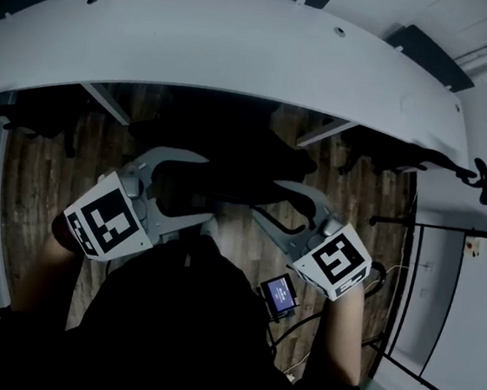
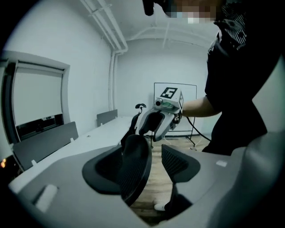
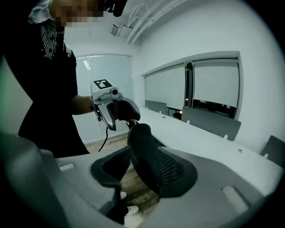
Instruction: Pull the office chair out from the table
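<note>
A black office chair (image 1: pixel 231 149) is tucked under the curved white table (image 1: pixel 241 58), its mesh backrest top (image 1: pixel 197 184) towards me. My left gripper (image 1: pixel 183 190) and right gripper (image 1: pixel 281 210) reach in from either side of that backrest top. In the left gripper view the backrest edge (image 2: pixel 136 167) stands between the jaws of the left gripper (image 2: pixel 151 161), close to the left pad, with a gap to the right pad. In the right gripper view the backrest (image 3: pixel 144 149) sits between the jaws of the right gripper (image 3: pixel 144 171), with a gap to the left pad. Both stand open.
More dark chairs stand under the table at the left (image 1: pixel 43 114) and right (image 1: pixel 388 154). A small lit screen (image 1: pixel 279 294) with cables hangs by my right arm. A whiteboard on a stand (image 1: pixel 466 311) is at the right. The floor is wood planks.
</note>
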The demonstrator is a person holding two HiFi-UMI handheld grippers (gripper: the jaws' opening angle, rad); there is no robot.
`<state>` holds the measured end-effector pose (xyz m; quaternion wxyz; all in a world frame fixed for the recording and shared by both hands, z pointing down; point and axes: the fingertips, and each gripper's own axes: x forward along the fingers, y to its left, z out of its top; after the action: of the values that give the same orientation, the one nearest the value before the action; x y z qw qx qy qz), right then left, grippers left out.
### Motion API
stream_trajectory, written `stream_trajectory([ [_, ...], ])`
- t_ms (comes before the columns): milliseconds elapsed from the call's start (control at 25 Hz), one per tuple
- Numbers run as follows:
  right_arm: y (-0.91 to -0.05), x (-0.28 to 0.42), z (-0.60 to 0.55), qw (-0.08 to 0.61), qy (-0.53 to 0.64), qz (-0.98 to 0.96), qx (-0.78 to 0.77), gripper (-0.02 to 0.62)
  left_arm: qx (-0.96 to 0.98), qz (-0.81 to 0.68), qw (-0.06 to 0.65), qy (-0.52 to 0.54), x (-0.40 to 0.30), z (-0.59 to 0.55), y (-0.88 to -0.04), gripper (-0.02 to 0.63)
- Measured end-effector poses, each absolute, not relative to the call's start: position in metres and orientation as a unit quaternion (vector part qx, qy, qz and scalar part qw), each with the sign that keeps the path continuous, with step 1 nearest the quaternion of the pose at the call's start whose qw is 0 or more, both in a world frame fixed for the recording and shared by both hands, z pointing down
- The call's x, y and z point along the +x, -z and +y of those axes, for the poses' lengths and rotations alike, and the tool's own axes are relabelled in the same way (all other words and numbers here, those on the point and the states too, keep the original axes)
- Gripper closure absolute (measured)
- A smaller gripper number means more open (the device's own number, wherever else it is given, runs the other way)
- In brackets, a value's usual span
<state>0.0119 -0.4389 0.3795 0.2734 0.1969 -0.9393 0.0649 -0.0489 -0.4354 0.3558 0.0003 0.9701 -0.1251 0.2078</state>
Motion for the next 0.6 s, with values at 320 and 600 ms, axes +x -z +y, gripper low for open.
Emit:
stream_trajectory([
  [320, -0.425, 0.004, -0.433, 0.367, -0.005, -0.916, 0.161, 0.296, 0.919, -0.074, -0.097, -0.376, -0.047, -0.424, -0.418, 0.216],
  [600, -0.45, 0.001, -0.442, 0.428, 0.06, -0.888, 0.157, 0.268, 0.853, -0.089, -0.195, -0.477, -0.059, -0.441, -0.458, 0.158],
])
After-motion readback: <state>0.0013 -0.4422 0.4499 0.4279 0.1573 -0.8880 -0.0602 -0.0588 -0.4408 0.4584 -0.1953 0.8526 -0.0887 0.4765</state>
